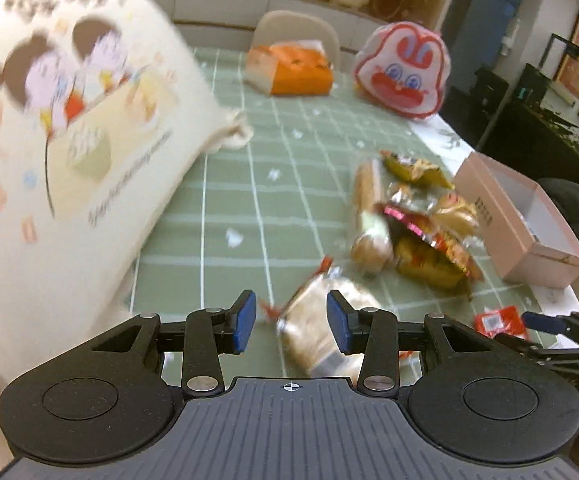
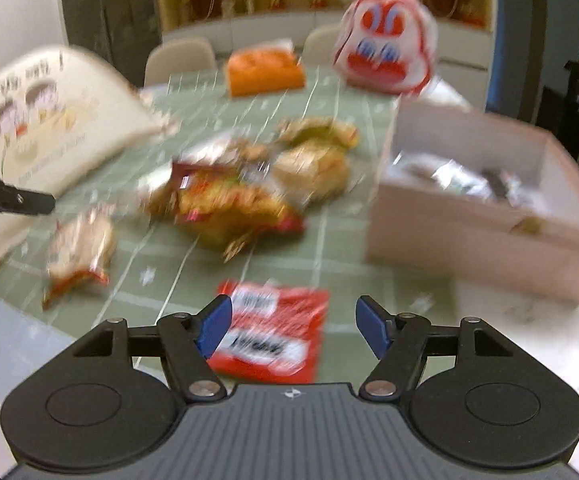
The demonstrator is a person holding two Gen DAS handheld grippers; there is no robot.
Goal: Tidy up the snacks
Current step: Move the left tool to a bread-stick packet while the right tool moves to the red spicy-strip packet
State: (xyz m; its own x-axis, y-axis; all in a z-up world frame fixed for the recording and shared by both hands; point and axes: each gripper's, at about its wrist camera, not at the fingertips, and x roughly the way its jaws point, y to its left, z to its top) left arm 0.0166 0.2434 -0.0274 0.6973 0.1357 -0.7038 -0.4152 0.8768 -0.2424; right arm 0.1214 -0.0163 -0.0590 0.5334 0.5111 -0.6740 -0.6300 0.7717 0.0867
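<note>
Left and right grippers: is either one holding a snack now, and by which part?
Nothing is held. The left gripper is open, with a bread packet lying between its jaws. The right gripper is open above a red packet.

Snack packets (image 2: 245, 196) lie heaped on the green cloth beside an open pink box (image 2: 489, 220).
</note>
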